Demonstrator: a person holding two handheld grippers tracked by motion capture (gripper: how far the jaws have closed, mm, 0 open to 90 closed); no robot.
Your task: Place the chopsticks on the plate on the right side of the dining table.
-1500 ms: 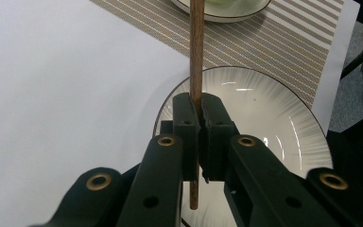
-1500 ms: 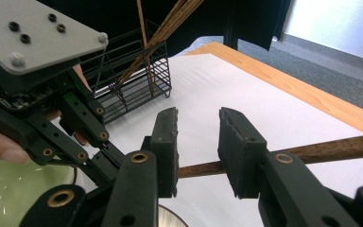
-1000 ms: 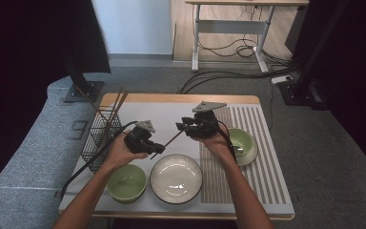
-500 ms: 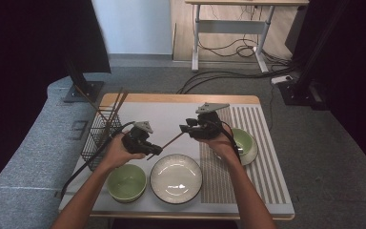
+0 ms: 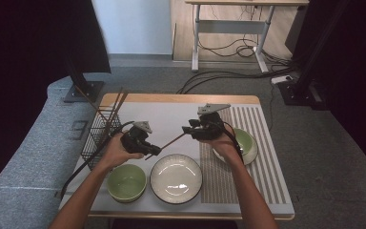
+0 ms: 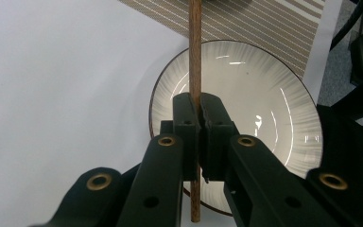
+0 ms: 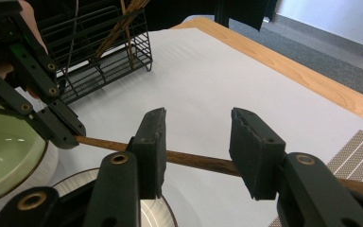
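Observation:
A brown wooden chopstick (image 5: 167, 143) hangs in the air over the white mat, between my two grippers. My left gripper (image 6: 199, 111) is shut on it near one end, above the ribbed white plate (image 6: 264, 104). In the high view the left gripper (image 5: 153, 151) sits left of centre and the right gripper (image 5: 187, 130) faces it from the right. In the right gripper view the right gripper (image 7: 197, 118) stands open. There the chopstick (image 7: 196, 161) runs crosswise past both jaws, and I see no pad touching it.
A black wire basket (image 5: 100, 136) with more chopsticks stands at the left edge. Near the front edge a green bowl (image 5: 127, 182) sits left of the white plate (image 5: 176, 178). Another green bowl (image 5: 245, 143) rests on the striped mat (image 5: 262, 162), under the right wrist.
The right hand has drifted slightly to the right. The left gripper still holds the chopstick in about the same place.

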